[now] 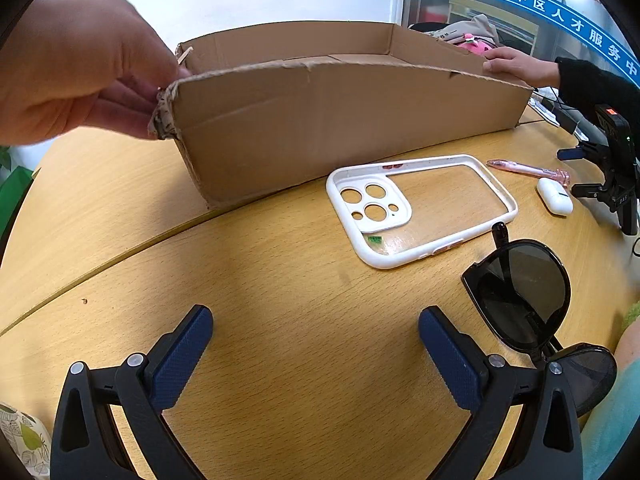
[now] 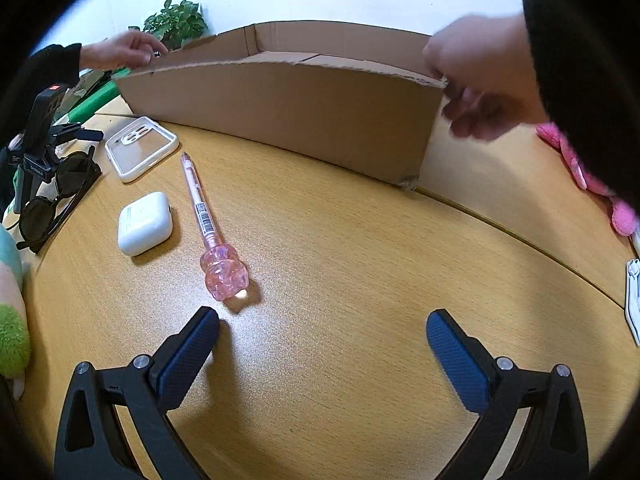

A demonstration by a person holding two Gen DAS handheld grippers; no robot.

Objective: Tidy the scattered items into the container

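Note:
A shallow cardboard box (image 1: pixel 340 120) (image 2: pixel 288 108) stands at the back of the wooden table, held at both ends by a person's hands (image 1: pixel 72 76) (image 2: pixel 480 80). In front of it lie a white phone case (image 1: pixel 420 208) (image 2: pixel 140 148), black sunglasses (image 1: pixel 524 300) (image 2: pixel 56 196), a pink pen (image 1: pixel 528 169) (image 2: pixel 208 224) and a white earbud case (image 1: pixel 554 196) (image 2: pixel 145 223). My left gripper (image 1: pixel 316 340) is open and empty above bare table, left of the sunglasses. My right gripper (image 2: pixel 323 344) is open and empty, just behind the pen's pink end.
A potted plant (image 2: pixel 176 22) and a green item stand behind the box's left end. Pink fluffy things (image 2: pixel 580 172) lie at the right. The other gripper's body (image 1: pixel 612 160) (image 2: pixel 36 140) shows at each view's side. A seam crosses the table (image 1: pixel 120 256).

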